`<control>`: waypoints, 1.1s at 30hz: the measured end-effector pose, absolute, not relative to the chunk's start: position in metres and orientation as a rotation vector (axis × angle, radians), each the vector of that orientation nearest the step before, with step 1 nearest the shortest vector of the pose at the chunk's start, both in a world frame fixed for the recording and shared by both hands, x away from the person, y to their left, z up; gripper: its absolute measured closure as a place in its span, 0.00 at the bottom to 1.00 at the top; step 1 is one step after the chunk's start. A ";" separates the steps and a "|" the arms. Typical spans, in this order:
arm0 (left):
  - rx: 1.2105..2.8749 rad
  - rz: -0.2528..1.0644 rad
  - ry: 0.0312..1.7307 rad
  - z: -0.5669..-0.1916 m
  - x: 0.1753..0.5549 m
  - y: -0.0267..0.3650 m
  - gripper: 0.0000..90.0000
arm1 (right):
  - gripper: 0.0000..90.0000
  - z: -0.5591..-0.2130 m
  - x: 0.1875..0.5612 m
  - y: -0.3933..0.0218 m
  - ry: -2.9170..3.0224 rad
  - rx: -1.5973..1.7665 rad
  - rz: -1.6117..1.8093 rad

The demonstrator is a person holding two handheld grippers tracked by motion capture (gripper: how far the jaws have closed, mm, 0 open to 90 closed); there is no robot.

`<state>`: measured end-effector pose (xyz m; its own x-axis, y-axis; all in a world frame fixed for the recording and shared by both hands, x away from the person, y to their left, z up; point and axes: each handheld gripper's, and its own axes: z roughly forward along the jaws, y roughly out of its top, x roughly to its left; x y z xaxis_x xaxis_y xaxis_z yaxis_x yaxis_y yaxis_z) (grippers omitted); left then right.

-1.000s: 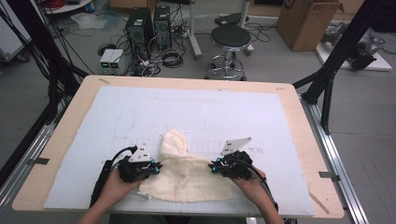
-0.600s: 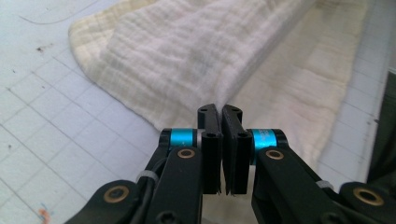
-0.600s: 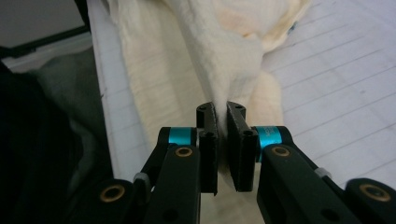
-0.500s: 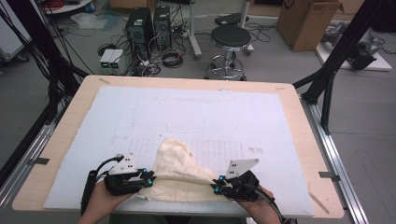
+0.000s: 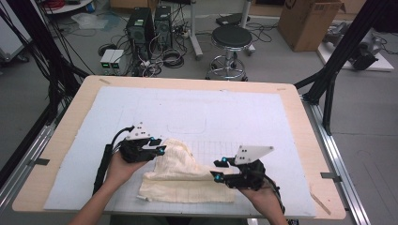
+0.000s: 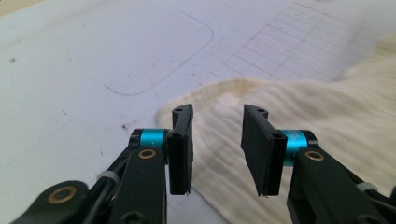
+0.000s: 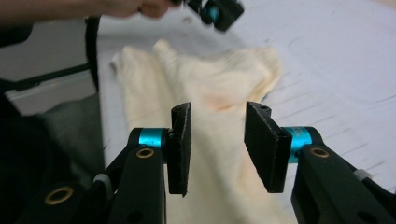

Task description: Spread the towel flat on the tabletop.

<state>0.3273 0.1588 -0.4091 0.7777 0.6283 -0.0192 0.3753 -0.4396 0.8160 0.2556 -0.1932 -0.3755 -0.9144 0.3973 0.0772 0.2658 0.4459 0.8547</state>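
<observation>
A cream knitted cloth [image 5: 183, 176] lies crumpled and partly folded on the white mat near the table's front edge. My left gripper [image 5: 159, 149] hovers at the cloth's upper left corner. Its jaws have just been opening and stand apart, with nothing pressed between them; the cloth [image 6: 327, 121] lies beneath and beyond the left gripper [image 6: 217, 149]. My right gripper [image 5: 217, 169] sits at the cloth's right side, its jaws also just opened. The right gripper [image 7: 217, 149] looks along the cloth [image 7: 219, 84], which lies below its jaws, toward the other gripper [image 7: 219, 11].
The white mat [image 5: 234, 112] bears a printed grid and a rounded outline [image 5: 187, 124] and covers most of the wooden table [image 5: 300, 108]. On the floor behind the table stand a stool [image 5: 233, 37], computer towers [image 5: 149, 23] and a cardboard box [image 5: 309, 21].
Both grippers held the cloth's sides and drew it toward the front edge. Their jaws have since come apart and let go; the left gripper has moved back, and the cloth lies bunched.
</observation>
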 end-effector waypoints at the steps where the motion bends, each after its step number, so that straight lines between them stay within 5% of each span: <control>1: 2.081 0.374 0.760 -0.412 0.331 0.156 0.71 | 0.69 -0.374 0.262 -0.193 2.537 0.589 1.478; 12: 2.183 0.347 0.848 -0.433 0.359 0.144 0.70 | 0.67 -0.407 0.306 -0.179 2.705 0.735 1.358; 18: 2.217 0.388 0.831 -0.436 0.357 0.138 0.85 | 0.67 -0.423 0.303 -0.172 2.816 0.745 1.264; 21: 2.233 0.399 0.822 -0.435 0.355 0.137 0.96 | 0.72 -0.427 0.302 -0.167 2.853 0.742 1.220; 28: 2.206 0.373 0.842 -0.426 0.352 0.146 0.98 | 1.00 -0.434 0.297 -0.164 2.931 0.722 1.249; 33: 2.133 0.392 0.841 -0.413 0.349 0.153 0.98 | 1.00 -0.415 0.296 -0.178 2.795 0.776 1.316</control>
